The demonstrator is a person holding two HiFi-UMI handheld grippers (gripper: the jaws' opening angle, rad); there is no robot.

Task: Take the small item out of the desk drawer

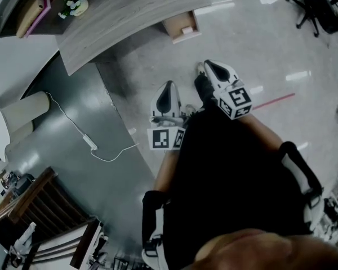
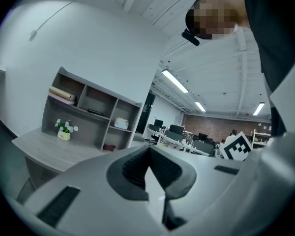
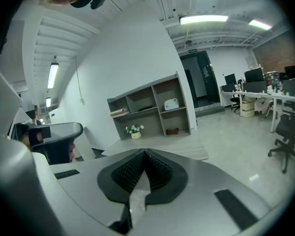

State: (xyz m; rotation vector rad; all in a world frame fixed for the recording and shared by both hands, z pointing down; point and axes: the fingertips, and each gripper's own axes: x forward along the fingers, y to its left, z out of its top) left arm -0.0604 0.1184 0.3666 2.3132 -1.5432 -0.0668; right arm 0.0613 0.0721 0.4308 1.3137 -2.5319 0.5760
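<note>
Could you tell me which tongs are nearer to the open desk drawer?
Right. The right tongs reach further forward, just short of the drawer; the left tongs hang further back, closer to the person.

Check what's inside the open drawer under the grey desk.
One small white item lies in the open tan drawer. The drawer's rear sits under the grey wooden desktop, so anything there is hidden.

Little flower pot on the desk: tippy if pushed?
Probably light: the flower pot looks small beside the shelves. Blooms spread wider than its base, so a high push may tip it; a low one likely slides it on the desk.
</note>
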